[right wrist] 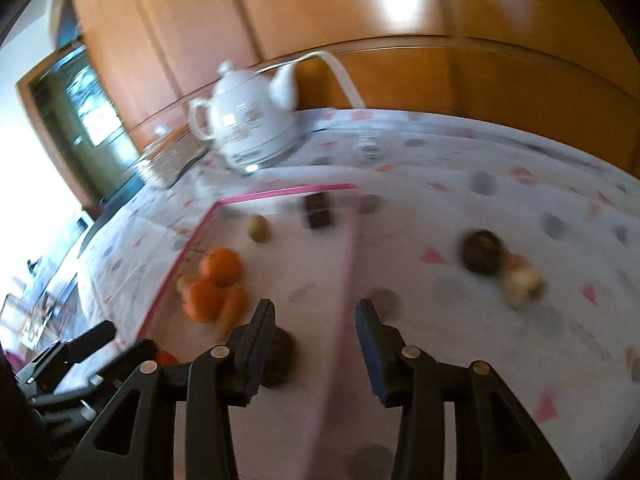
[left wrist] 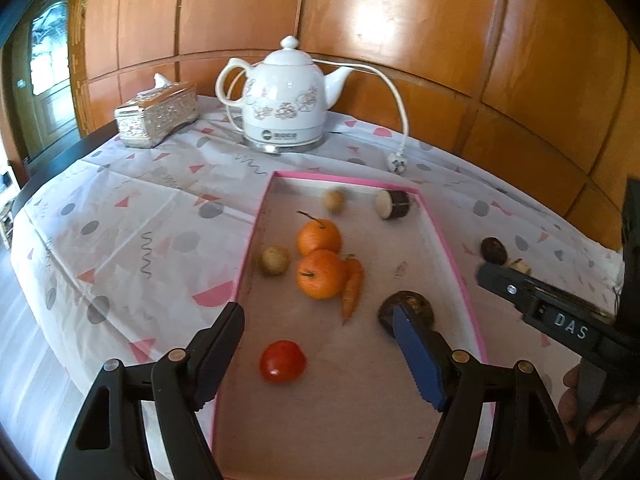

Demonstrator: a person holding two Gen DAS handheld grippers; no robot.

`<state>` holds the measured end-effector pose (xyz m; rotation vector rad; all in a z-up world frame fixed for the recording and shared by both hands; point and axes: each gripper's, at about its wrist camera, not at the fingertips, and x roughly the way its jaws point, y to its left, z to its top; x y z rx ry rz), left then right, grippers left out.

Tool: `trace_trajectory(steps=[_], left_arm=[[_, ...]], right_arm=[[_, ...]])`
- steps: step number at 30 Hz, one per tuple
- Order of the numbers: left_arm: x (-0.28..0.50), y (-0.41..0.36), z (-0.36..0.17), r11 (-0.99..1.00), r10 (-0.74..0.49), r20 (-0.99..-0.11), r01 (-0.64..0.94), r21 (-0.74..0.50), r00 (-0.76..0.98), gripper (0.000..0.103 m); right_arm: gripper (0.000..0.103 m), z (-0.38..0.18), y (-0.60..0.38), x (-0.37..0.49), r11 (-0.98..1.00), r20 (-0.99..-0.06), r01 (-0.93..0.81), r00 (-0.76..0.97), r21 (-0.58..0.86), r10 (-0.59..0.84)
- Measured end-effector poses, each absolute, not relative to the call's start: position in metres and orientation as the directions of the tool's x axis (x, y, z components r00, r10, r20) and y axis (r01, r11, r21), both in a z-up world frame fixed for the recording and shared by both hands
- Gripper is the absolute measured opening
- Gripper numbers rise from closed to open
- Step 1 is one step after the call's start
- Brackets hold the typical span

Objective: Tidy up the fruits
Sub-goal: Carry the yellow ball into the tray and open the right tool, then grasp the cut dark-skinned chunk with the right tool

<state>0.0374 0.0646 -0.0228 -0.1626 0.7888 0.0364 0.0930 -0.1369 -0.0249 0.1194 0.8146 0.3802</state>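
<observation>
Two dark and pale pieces (left wrist: pixel 505 256) remain on the desk (left wrist: pixel 120 216) at right, most produce sits in the pink tray (left wrist: pixel 448 248), and both hand-held grippers, left (left wrist: pixel 320 356) and right (right wrist: pixel 316 344), gape wide, empty.

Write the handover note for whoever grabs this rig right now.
Left hand-held gripper: open, empty, over the near end of the pink-rimmed tray.
Right hand-held gripper: open, empty, above the tray's right rim.
In the tray: two oranges, carrot, tomato, two small tan fruits, a cut dark-skinned piece, a dark round fruit.
Left: a dark fruit and a pale item lie on the tablecloth, right of the tray.
</observation>
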Motion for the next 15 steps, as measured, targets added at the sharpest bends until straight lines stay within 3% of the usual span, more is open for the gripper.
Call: trace_trajectory(steps=[5, 8, 11, 15], left_arm=[[0.036, 0.053, -0.022, 0.991, -0.045, -0.706, -0.056, -0.119, 0.706, 0.077], [0.036, 0.047, -0.023, 0.993, -0.055, -0.709, -0.038, -0.115, 0.703, 0.077], [0.036, 0.044, -0.024, 0.993, -0.064, -0.713, -0.028, -0.116, 0.699, 0.077], [0.036, 0.042, -0.026, 0.993, -0.068, -0.717, -0.024, -0.117, 0.693, 0.077]], right_arm=[[0.046, -0.035, -0.190, 0.084, 0.956, -0.703, -0.171, 0.649, 0.238, 0.291], [0.067, -0.046, -0.218, 0.083, 0.968, -0.723, -0.097, 0.649, 0.231, 0.238], [0.081, -0.056, -0.236, 0.090, 0.965, -0.756, -0.059, 0.609, 0.257, 0.239], [0.081, -0.056, -0.239, 0.101, 0.974, -0.763, -0.065, 0.612, 0.216, 0.210]])
